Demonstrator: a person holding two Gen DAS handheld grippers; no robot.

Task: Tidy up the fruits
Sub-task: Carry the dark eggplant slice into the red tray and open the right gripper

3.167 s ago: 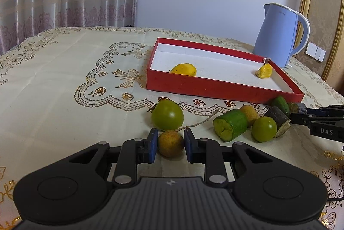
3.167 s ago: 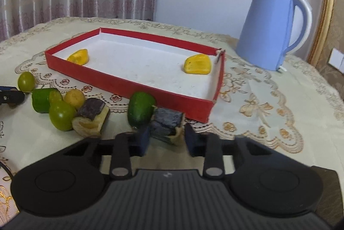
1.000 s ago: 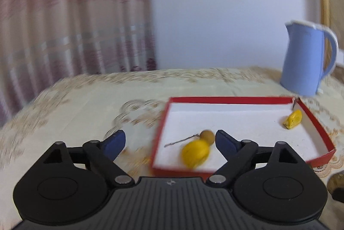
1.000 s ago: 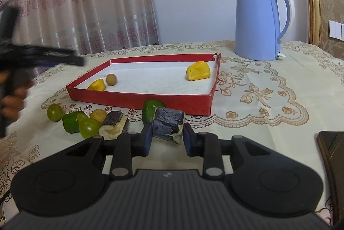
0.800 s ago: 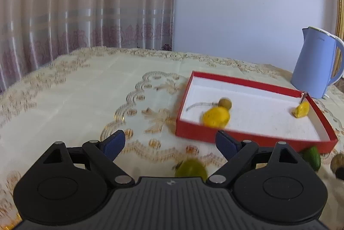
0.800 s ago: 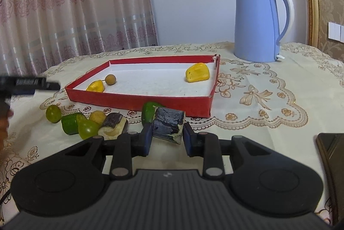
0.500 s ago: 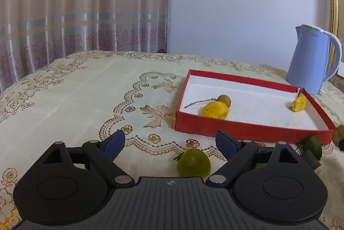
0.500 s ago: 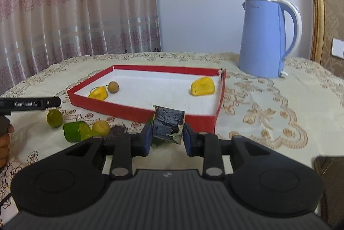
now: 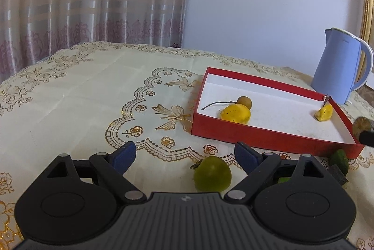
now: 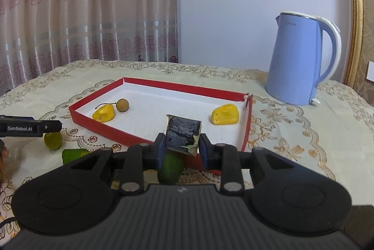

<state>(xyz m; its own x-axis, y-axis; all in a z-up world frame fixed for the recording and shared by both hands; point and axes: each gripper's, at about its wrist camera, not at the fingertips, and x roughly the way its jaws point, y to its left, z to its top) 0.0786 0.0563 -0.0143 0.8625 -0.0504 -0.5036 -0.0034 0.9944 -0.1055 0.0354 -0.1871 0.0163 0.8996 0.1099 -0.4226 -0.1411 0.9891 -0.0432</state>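
Note:
A red tray (image 9: pixel 266 139) (image 10: pixel 102 127) with a white floor holds two yellow fruits (image 9: pixel 235 113) (image 10: pixel 224 118) and a small brown round fruit (image 9: pixel 244 102) (image 10: pixel 122 105) with a stem. My left gripper (image 9: pixel 185 155) stands open above the tablecloth, with a round green fruit (image 9: pixel 212 174) lying just inside its right finger. My right gripper (image 10: pixel 180 147) is shut on a dark-skinned fruit chunk (image 10: pixel 183 134), lifted in front of the tray's near wall. A dark green fruit (image 10: pixel 170 167) lies under it.
A blue kettle (image 9: pixel 340 70) (image 10: pixel 301 58) stands behind the tray at the right. More green fruit (image 10: pixel 53 141) (image 10: pixel 74 155) lies left of the tray, and a dark green one (image 9: pixel 339 160) at its near right corner. Curtains hang behind the table.
My left gripper has swung back from over the tray and sunk towards the round green fruit on the cloth. My right gripper has lifted the dark chunk off the table, up to the tray's wall.

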